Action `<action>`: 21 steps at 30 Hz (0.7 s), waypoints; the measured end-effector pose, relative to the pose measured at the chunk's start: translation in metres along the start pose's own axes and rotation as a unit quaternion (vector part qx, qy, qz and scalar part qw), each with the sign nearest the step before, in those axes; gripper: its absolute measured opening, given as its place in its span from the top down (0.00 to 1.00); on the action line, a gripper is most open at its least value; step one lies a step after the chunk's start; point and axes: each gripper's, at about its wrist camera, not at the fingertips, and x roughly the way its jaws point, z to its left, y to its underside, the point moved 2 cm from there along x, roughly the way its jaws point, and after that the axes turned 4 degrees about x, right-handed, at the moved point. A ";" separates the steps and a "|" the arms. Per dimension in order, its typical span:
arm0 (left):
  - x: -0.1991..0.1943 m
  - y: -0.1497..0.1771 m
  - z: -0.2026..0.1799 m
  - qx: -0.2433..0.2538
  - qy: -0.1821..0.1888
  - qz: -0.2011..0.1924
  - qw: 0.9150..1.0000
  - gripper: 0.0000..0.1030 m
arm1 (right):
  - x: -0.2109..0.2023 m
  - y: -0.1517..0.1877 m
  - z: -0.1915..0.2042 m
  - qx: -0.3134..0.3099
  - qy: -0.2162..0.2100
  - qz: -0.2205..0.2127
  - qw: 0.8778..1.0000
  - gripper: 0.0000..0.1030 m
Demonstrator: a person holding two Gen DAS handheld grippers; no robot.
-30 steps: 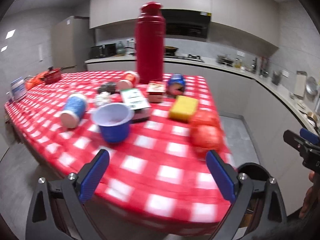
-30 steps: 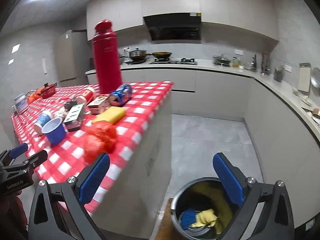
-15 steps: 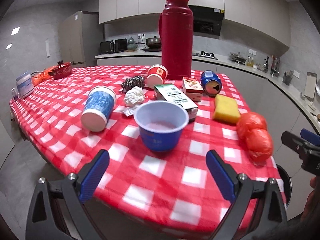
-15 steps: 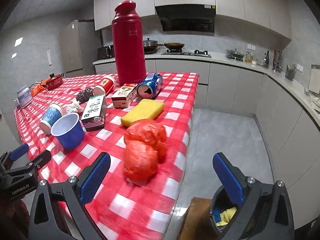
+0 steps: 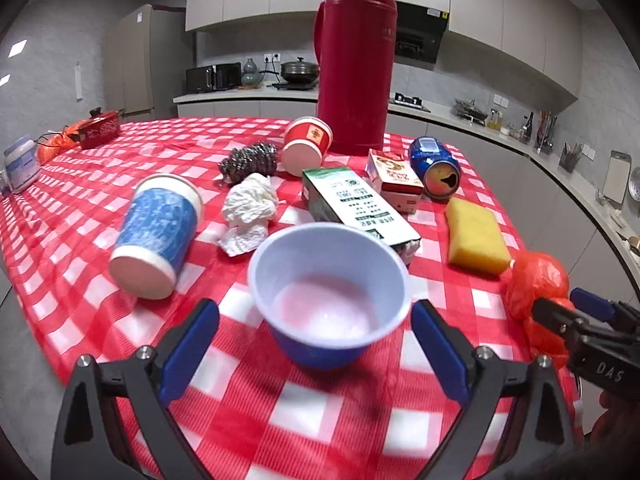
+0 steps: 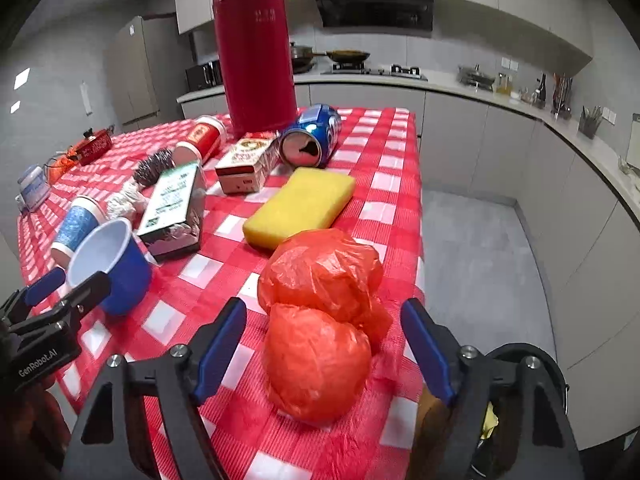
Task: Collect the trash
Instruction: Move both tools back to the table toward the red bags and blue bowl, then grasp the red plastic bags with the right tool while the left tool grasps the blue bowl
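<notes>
Starting at the left of the table (image 5: 100, 344), my left tongs (image 5: 316, 340) stand wide open and empty, their blue pads either side of the blue plastic bowl (image 5: 326, 296), not touching it. The bowl sits upright near the table's front edge; it looks empty apart from a pale, perhaps damp, bottom. I judge it light, stiff and a bit slick, so I would pinch it across the wall just under the rim. Behind it lie a tipped blue paper cup (image 5: 158, 236), a crumpled tissue (image 5: 250, 210) and a flattened green carton (image 5: 358, 204), all light and crushable.

Further right, my right tongs (image 6: 324, 354) are likewise spread wide, holding nothing, with the two knotted orange plastic bags (image 6: 320, 312) between the pads at the table's right front corner. They look soft and slippery; whatever fills them is hidden. I would close on the nearer bundle's middle, gently, so the film bunches rather than slides.

Rightmost, below the table's corner, the dark bin (image 6: 532, 368) stands on the floor; something yellow shows inside it.
</notes>
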 end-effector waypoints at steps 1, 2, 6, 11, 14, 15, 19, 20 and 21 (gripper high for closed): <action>0.004 -0.002 0.000 0.000 0.002 0.006 1.000 0.06 | 0.003 -0.001 0.000 0.001 0.000 0.003 1.000 0.23; 0.008 -0.003 0.000 0.000 0.004 0.010 1.000 0.06 | 0.006 -0.001 -0.001 0.003 0.001 0.007 1.000 0.24; 0.015 -0.008 -0.002 0.006 0.007 0.014 1.000 0.08 | 0.016 -0.004 -0.004 0.009 0.006 0.020 1.000 0.29; 0.022 -0.010 -0.004 0.011 0.011 0.031 0.999 0.13 | 0.026 -0.007 -0.004 0.008 0.005 0.032 0.999 0.36; 0.028 -0.010 -0.006 0.019 0.013 0.046 0.999 0.23 | 0.027 -0.007 -0.003 0.009 -0.001 0.033 0.999 0.47; 0.028 -0.010 -0.007 0.020 0.014 0.047 0.999 0.23 | 0.027 -0.007 -0.003 0.008 -0.001 0.033 0.999 0.49; 0.025 -0.010 -0.007 0.020 0.018 0.039 0.999 0.24 | 0.025 -0.007 -0.003 0.004 -0.008 0.030 1.000 0.56; 0.021 -0.010 -0.006 0.018 0.018 0.032 0.999 0.24 | 0.023 -0.007 -0.003 0.004 -0.008 0.028 1.000 0.56; 0.019 -0.011 -0.006 0.017 0.017 0.028 0.999 0.24 | 0.020 -0.008 -0.003 0.003 -0.007 0.023 1.000 0.56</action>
